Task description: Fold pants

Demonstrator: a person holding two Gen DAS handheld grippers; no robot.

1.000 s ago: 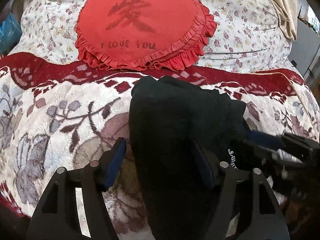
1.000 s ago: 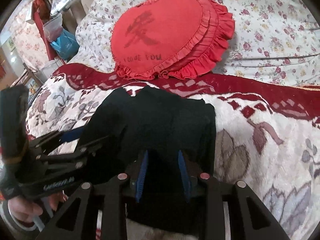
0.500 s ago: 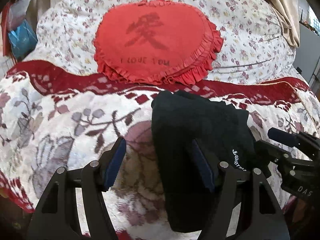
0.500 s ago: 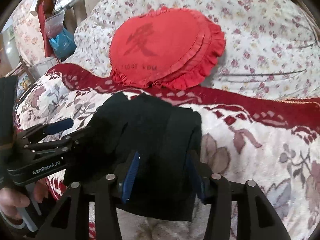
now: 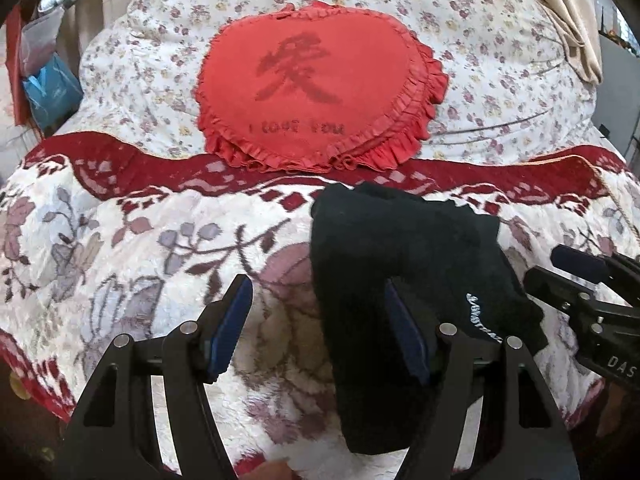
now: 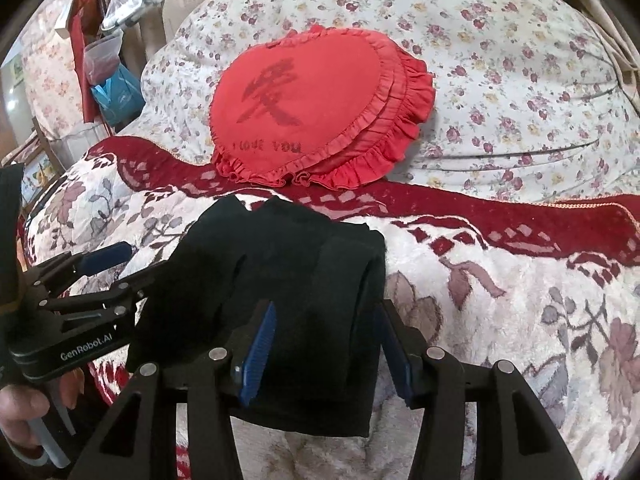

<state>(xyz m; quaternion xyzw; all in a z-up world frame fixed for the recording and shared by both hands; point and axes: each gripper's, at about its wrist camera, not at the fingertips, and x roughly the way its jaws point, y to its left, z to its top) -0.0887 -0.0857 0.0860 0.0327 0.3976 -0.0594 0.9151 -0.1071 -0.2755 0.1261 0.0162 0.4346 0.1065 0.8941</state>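
Black pants point(image 5: 404, 264), folded into a compact bundle, lying on a floral blanket point(image 5: 132, 256) near a red heart cushion point(image 5: 316, 88). Left gripper point(image 5: 320, 316) spread wide over the bundle's left edge, gripping nothing. Right gripper point(image 6: 326, 332) parted, straddling the bundle's right side without pinching.

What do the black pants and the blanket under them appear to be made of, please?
The black pants look like a thick matte knit or fleece: no sheen, soft rounded folds. The blanket under them looks like plush fleece, with a fuzzy pile that blurs its printed flowers. The exact fibre of either cannot be told.
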